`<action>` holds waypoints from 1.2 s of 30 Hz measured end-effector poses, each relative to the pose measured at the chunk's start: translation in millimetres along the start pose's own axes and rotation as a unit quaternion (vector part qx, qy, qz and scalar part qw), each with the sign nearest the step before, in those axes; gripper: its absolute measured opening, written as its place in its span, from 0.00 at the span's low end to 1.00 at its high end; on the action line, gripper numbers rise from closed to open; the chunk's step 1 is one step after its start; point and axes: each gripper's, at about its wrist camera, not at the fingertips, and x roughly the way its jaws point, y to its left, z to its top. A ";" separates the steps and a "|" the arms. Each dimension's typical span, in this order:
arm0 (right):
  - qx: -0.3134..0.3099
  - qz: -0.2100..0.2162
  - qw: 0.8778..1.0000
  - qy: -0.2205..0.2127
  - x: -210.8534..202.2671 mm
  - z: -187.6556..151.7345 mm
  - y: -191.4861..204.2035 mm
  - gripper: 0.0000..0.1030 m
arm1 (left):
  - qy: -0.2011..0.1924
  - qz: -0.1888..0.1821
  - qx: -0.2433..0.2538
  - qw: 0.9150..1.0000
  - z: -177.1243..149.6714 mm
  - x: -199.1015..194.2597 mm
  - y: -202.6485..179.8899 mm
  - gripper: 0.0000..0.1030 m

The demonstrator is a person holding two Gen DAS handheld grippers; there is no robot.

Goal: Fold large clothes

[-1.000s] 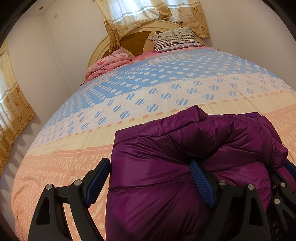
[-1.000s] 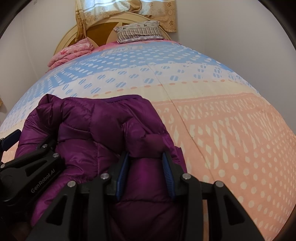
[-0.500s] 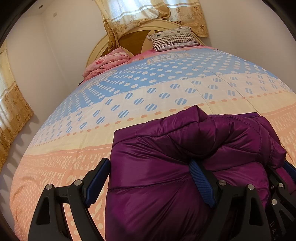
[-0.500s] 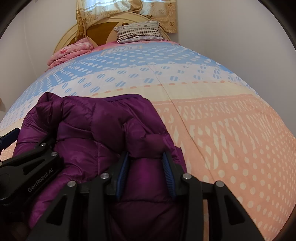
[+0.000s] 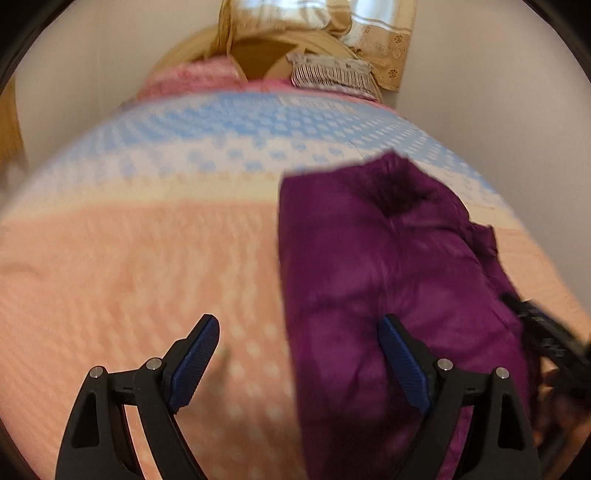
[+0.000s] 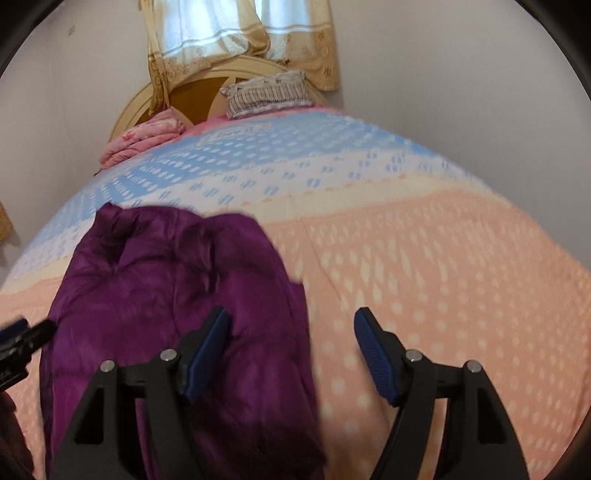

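A purple puffer jacket [image 5: 388, 273] lies folded in a bundle on the bedspread [image 5: 147, 258]. It also shows in the right wrist view [image 6: 177, 280]. My left gripper [image 5: 299, 354] is open and empty, raised above the jacket's left edge. My right gripper [image 6: 291, 350] is open and empty, raised above the jacket's right edge. Each gripper shows at the edge of the other's view. Both views are blurred by motion.
The bedspread [image 6: 424, 258] has peach, cream and blue dotted bands. At the head of the bed are a wooden headboard [image 6: 192, 92], a striped pillow [image 6: 266, 94] and a folded pink quilt [image 6: 144, 142]. Curtains [image 6: 240, 33] hang behind. Walls stand close on both sides.
Both grippers have let go of the jacket and lifted back from it. The right jaws, shut on a fold before, are now wide open. The jacket rests on the bed.
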 end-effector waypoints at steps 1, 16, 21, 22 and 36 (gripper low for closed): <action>0.008 0.011 1.000 0.005 3.8 -2.7 -2.2 0.71 | -0.002 -0.016 -0.013 1.000 -4.3 1.6 1.5 0.86; 0.010 0.132 0.991 0.031 20.2 -3.7 4.3 0.25 | -0.024 -0.045 0.077 0.996 -5.2 -9.0 -43.8 0.33; 0.009 0.162 0.987 -0.008 -7.0 -3.6 21.2 0.21 | -0.071 -0.003 0.109 0.992 0.4 -53.4 -36.2 0.28; 0.003 0.169 0.985 -0.013 -12.5 -1.9 29.2 0.21 | -0.076 0.001 0.110 0.991 1.0 -58.9 -31.6 0.28; -0.062 0.263 0.963 -0.024 -31.9 7.4 146.9 0.21 | -0.122 0.057 0.054 0.989 -2.7 -137.8 81.4 0.28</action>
